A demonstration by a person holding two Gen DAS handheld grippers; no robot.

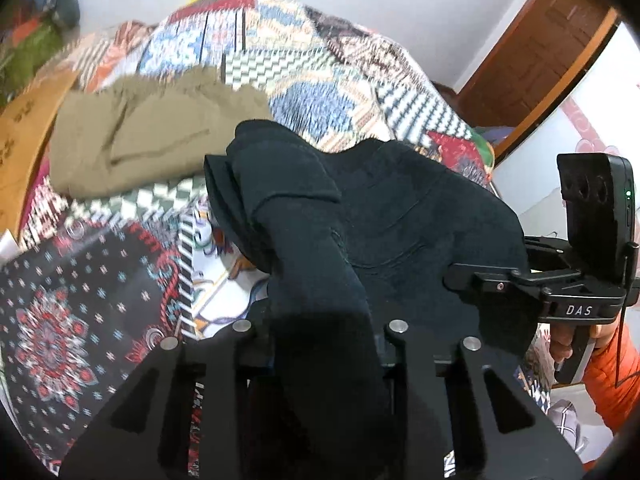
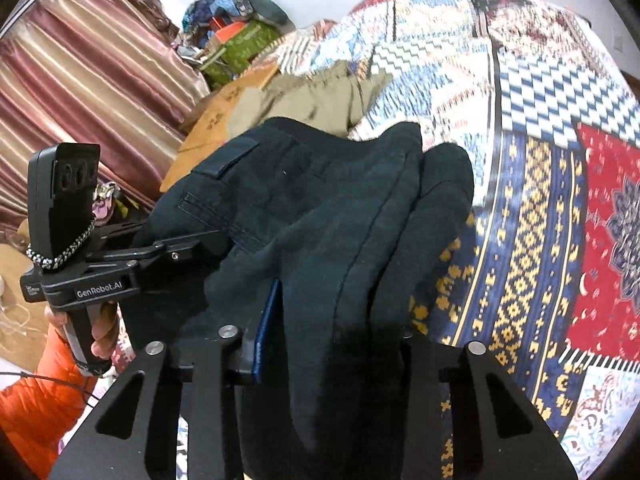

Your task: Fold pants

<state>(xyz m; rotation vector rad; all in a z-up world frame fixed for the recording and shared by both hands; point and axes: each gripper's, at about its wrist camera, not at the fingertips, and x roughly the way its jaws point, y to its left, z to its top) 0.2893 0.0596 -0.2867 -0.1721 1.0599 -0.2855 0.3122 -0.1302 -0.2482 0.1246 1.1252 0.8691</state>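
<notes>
Dark navy pants (image 1: pixel 400 216) hang bunched between both grippers above a patchwork quilt (image 1: pixel 320 92). In the left wrist view the cloth runs down between the fingers of my left gripper (image 1: pixel 320 320), which is shut on it; the fingertips are buried in fabric. My right gripper (image 1: pixel 452 276) comes in from the right and pinches the other end. In the right wrist view the pants (image 2: pixel 320 200) drape over my right gripper (image 2: pixel 332 320), with one blue pad (image 2: pixel 268 328) pressed against the cloth. The left gripper (image 2: pixel 212 246) clamps the waistband side.
Khaki pants (image 1: pixel 152 140) lie folded on the quilt behind the dark pair, next to an orange-brown cloth (image 1: pixel 24 140). Striped curtains (image 2: pixel 80 80) and a heap of clothes (image 2: pixel 236 40) are at the left. A wooden door (image 1: pixel 540 60) stands at the right. An orange sleeve (image 1: pixel 612 372) holds the right handle.
</notes>
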